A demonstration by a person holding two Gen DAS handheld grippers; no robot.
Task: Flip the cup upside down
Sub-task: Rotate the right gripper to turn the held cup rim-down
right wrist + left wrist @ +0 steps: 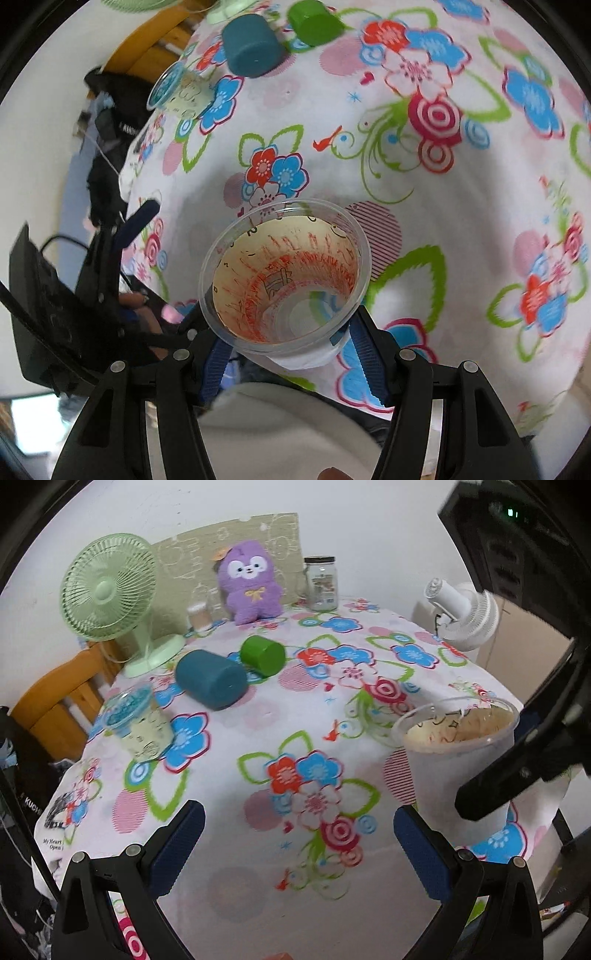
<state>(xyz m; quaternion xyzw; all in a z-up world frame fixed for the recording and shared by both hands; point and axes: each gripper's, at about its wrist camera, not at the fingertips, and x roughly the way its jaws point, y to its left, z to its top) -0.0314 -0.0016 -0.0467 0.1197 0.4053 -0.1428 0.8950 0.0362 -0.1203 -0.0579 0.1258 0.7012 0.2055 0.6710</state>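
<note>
A clear plastic cup [284, 273] with red and black print stands upright, mouth up, near the table's front right edge; it also shows in the left wrist view [458, 760]. My right gripper [291, 354] has its blue pads on both sides of the cup's lower body and is shut on it; one right finger [517, 771] crosses in front of the cup in the left wrist view. My left gripper [295, 845] is open and empty, above the flowered tablecloth [295, 738] left of the cup.
A teal cup [210, 679] and a green cup [263, 654] lie on their sides at mid-table. A printed plastic cup [138, 725] stands upside down at the left edge. A green fan [110, 594], purple plush [249, 585], glass jar [322, 583] and white fan [465, 616] stand behind.
</note>
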